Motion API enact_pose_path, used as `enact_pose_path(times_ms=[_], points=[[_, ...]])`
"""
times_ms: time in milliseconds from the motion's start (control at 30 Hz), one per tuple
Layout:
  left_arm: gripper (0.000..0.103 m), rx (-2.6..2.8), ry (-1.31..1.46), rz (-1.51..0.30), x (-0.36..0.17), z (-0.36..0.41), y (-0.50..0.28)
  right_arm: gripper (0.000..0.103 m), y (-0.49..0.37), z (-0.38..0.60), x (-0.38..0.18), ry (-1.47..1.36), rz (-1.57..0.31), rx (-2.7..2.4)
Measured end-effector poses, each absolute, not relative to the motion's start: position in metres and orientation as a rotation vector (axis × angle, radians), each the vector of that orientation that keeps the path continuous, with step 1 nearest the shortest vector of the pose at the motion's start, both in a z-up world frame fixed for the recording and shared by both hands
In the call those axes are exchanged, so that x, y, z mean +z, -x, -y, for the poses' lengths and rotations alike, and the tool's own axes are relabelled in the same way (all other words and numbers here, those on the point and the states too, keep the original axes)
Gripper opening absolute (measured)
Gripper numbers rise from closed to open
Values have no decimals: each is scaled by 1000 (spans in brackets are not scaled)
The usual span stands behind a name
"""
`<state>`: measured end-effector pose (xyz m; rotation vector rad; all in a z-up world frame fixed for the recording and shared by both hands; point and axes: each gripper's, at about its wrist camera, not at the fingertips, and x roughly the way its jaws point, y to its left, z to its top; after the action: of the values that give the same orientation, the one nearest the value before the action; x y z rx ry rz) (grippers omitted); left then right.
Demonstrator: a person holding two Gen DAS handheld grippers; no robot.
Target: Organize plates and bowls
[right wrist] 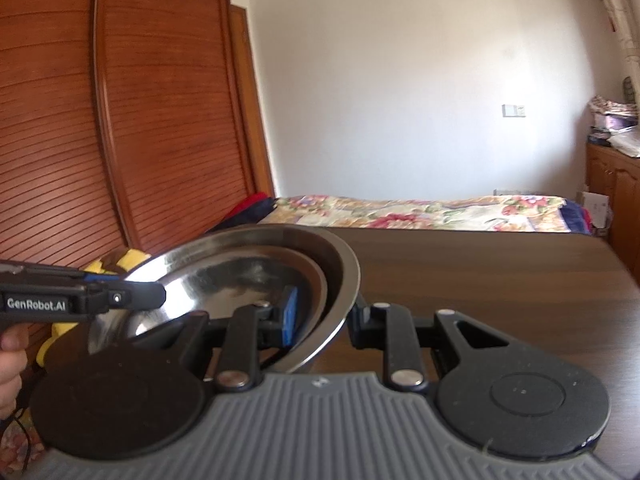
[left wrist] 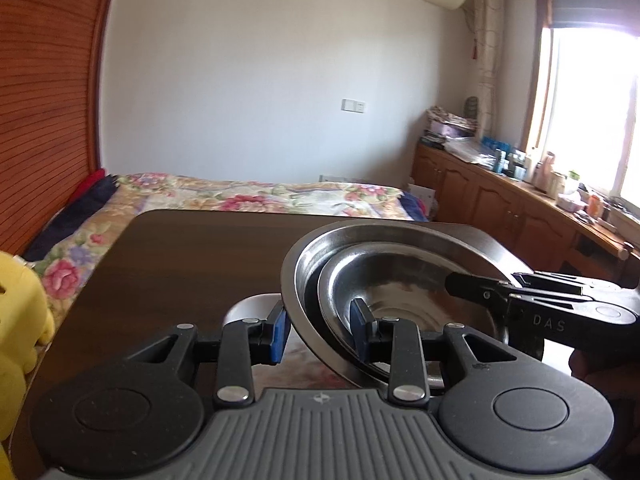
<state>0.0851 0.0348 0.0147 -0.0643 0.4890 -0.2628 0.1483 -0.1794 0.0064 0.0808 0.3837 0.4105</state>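
Observation:
A large steel bowl (left wrist: 292, 276) with a smaller steel bowl (left wrist: 400, 292) nested inside hangs tilted over the dark wooden table (left wrist: 180, 260). My left gripper (left wrist: 320, 332) is shut on the near rim, one blue pad inside and one outside. My right gripper (left wrist: 460, 280) comes in from the right and clamps the opposite rim. In the right wrist view the nested bowls (right wrist: 248, 272) tilt up to the left, with my right gripper (right wrist: 324, 316) shut across the wall. My left gripper (right wrist: 156, 296) bites the far rim there, and a hand holds it.
A pale round object (left wrist: 248, 308) sits on the table behind my left finger. A yellow plush toy (left wrist: 16, 320) is at the table's left edge. Beyond the table lies a floral bed (left wrist: 240, 196). Wooden cabinets (left wrist: 500, 208) line the right wall, and a slatted wardrobe (right wrist: 120, 120) stands at left.

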Motion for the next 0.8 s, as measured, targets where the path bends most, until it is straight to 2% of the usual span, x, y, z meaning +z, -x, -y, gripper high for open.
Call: enact_pose_path(times_ms=[800], points=[[35, -194, 90, -538, -6, -68, -87, 28, -157, 140, -5, -39, -442, 476]])
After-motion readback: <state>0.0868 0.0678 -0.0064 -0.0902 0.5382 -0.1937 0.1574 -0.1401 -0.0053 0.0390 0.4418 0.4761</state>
